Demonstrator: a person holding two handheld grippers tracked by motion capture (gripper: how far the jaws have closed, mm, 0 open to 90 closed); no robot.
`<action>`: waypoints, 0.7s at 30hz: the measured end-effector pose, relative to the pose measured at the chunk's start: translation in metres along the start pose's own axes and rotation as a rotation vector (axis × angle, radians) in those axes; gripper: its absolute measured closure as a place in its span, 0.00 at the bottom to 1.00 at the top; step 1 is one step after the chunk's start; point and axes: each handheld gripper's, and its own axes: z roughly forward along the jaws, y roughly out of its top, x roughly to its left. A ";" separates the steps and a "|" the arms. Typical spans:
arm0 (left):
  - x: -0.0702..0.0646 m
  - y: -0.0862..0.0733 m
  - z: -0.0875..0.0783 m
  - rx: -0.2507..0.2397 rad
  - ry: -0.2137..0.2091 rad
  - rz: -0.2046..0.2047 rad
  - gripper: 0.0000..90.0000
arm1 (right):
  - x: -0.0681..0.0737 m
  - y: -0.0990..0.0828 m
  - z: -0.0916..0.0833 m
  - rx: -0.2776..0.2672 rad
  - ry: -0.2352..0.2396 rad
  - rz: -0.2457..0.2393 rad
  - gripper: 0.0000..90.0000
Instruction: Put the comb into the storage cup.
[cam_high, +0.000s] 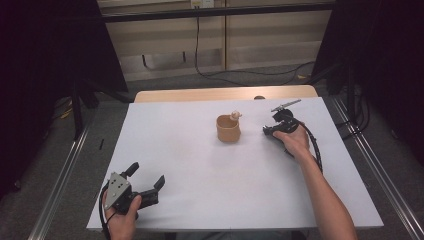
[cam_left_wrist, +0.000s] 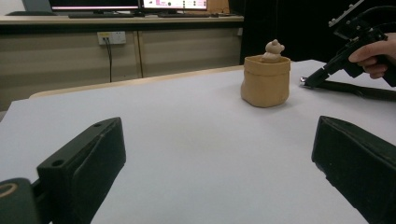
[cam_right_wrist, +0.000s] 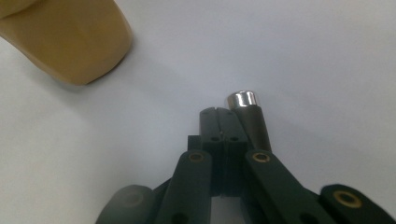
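Rm: dim, grey floor (cam_high: 75, 150) | surf: white tabletop (cam_high: 200, 165), tan pouch (cam_high: 228, 129)

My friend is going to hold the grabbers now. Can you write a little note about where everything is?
Left hand-held gripper: open, nothing in it, at the near left corner of the white table.
Right hand-held gripper: shut, tips down by the table, with a dark pen-like stick with a silver tip beside its jaws; whether it holds the stick is unclear.
Tan pouch: upright mid-table, left of the right gripper, untouched. A small bear figure peeks out of its top.
Done: nothing visibly.
Left: probably moving to the pouch or bear.
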 end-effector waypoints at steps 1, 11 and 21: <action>0.000 0.000 0.000 -0.001 0.000 -0.001 0.03 | 0.000 0.000 0.000 0.001 0.000 0.002 1.00; 0.000 0.000 0.000 0.000 -0.001 -0.001 0.03 | -0.002 0.001 0.000 -0.009 -0.008 0.007 1.00; 0.001 0.000 0.000 -0.002 -0.002 -0.002 0.03 | -0.002 0.002 0.002 -0.012 -0.014 0.005 1.00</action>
